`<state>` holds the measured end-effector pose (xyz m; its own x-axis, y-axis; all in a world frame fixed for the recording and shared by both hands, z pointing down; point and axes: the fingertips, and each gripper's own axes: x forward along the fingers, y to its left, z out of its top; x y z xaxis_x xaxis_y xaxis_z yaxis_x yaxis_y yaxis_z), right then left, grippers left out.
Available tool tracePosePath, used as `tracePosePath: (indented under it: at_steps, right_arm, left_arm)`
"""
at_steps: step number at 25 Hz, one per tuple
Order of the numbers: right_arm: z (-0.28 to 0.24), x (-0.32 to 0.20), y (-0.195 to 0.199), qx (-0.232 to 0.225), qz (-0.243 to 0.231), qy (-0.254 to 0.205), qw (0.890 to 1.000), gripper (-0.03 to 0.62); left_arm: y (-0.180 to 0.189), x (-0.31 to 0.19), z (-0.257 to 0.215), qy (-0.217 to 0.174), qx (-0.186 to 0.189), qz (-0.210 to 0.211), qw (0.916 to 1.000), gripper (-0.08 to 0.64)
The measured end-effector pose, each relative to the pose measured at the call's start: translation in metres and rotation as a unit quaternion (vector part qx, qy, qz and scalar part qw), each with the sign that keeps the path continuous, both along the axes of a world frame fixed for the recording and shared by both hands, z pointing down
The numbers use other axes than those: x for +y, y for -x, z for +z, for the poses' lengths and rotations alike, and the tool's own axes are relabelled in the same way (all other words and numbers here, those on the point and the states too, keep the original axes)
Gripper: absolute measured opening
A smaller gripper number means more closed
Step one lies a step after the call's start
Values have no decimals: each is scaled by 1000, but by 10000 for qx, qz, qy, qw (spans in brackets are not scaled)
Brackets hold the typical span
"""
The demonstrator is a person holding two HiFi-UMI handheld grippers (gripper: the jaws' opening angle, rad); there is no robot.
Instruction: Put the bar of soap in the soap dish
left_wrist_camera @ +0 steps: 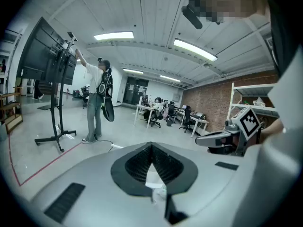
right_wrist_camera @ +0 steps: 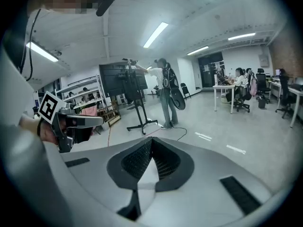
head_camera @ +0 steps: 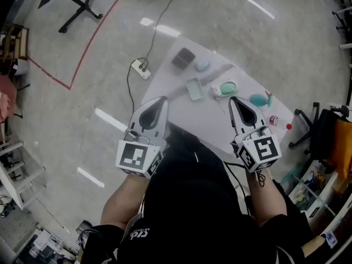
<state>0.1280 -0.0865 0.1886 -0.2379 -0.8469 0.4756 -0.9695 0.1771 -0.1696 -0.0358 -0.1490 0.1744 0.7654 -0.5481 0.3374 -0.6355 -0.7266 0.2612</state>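
Probable soap dish (head_camera: 194,88), head view only

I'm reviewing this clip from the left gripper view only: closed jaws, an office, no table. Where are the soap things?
Observer: The head view shows a white table ahead, with a pale blue oval piece on it.
Operator: Anything held on the right?
Observer: No; its own view shows the right gripper shut and empty.
Operator: What's nearest it?
Observer: A green oval item on a white base, just past its tip in the head view.
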Motion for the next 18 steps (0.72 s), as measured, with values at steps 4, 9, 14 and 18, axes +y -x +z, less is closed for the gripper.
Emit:
tracePosePath:
  at_steps: [4,9,14,18]
  right_arm:
    - [41,-30,11,-160,-212,219,9994,18]
    - [107,-52,13,-286,-384,457,9978,18]
    - [169,-70,-5,-298,-348,774,9959,18]
    - [213,-89,-13,-135,-464,900,9948,18]
  left_arm:
    - [2,-19,42,183,-88,-31,9998,8]
    - [12,-42,97,287,-344,-303,9985,8]
    - [7,-50,154,564,-283,-392,9972,8]
    - [2,-47,196,792,-326,-292,9959,8]
